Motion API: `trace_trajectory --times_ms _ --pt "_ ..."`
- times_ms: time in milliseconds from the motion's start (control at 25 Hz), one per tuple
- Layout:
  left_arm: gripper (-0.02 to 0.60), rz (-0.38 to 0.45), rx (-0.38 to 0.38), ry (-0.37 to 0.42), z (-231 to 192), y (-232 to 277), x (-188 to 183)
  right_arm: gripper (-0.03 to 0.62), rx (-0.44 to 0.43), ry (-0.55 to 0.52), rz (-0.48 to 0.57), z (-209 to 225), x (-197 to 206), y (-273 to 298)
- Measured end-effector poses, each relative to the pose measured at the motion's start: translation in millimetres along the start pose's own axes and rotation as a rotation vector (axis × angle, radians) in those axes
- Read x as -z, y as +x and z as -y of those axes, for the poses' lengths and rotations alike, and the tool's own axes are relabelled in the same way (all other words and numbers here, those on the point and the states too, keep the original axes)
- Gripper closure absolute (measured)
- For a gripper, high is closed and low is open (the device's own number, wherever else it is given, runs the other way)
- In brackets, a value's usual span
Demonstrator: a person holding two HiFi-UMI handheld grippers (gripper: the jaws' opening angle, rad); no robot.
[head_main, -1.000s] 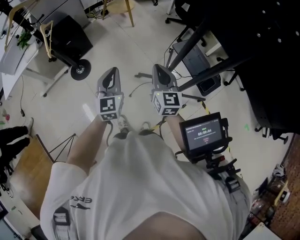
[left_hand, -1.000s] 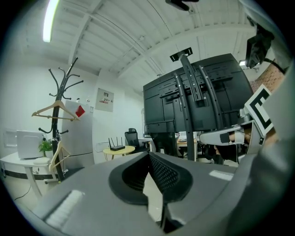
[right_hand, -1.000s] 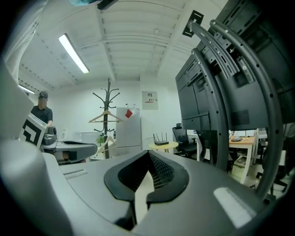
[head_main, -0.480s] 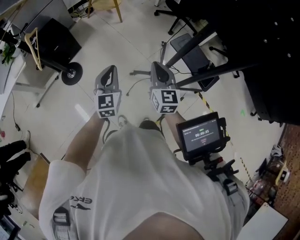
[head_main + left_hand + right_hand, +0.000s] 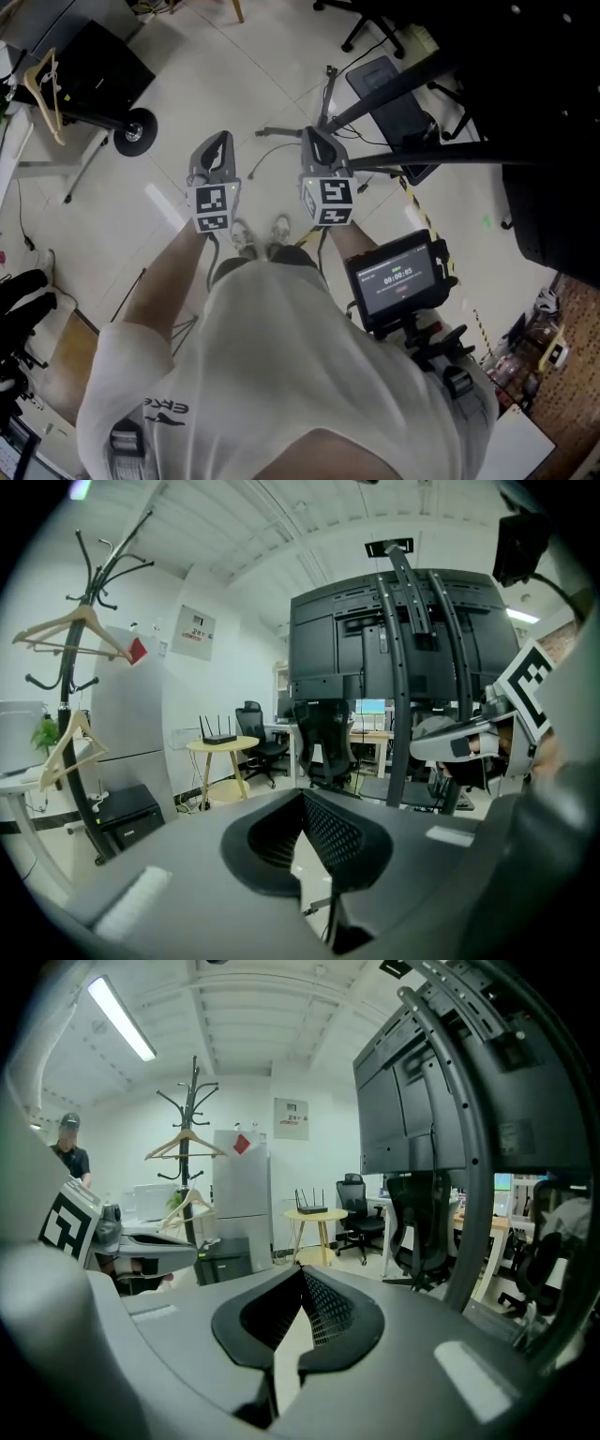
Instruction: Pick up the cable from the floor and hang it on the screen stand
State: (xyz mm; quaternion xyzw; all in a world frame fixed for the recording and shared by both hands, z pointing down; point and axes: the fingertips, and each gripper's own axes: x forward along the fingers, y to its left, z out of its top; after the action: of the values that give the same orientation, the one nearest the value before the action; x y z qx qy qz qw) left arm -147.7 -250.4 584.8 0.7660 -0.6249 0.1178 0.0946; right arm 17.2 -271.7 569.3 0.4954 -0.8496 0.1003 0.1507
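This is an open office or lab workroom with a pale tiled floor. On its far side stand black swivel chairs, desks with a lit monitor, and a small round table carrying a router. A coat rack with wooden hangers stands left, and a large screen stand stands right.

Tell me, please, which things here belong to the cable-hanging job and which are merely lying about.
Job: cable, screen stand, left tool, right tool, both shut and empty.
Lying about: coat rack, yellow table, office chair, black cabinet.
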Motion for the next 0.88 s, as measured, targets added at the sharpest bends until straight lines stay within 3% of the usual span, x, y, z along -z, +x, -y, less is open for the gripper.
trace_trajectory --times_ms 320,640,880 --pt "0.580 -0.108 0.024 0.031 -3 73 93 0.580 -0.059 0.010 -0.098 18 89 76" --pt "0.580 -0.226 0.085 0.083 5 115 241 0.580 -0.097 0.012 -0.201 21 231 117" --pt "0.578 -0.267 0.135 0.108 12 159 353 0.580 -0.085 0.019 -0.218 35 330 157"
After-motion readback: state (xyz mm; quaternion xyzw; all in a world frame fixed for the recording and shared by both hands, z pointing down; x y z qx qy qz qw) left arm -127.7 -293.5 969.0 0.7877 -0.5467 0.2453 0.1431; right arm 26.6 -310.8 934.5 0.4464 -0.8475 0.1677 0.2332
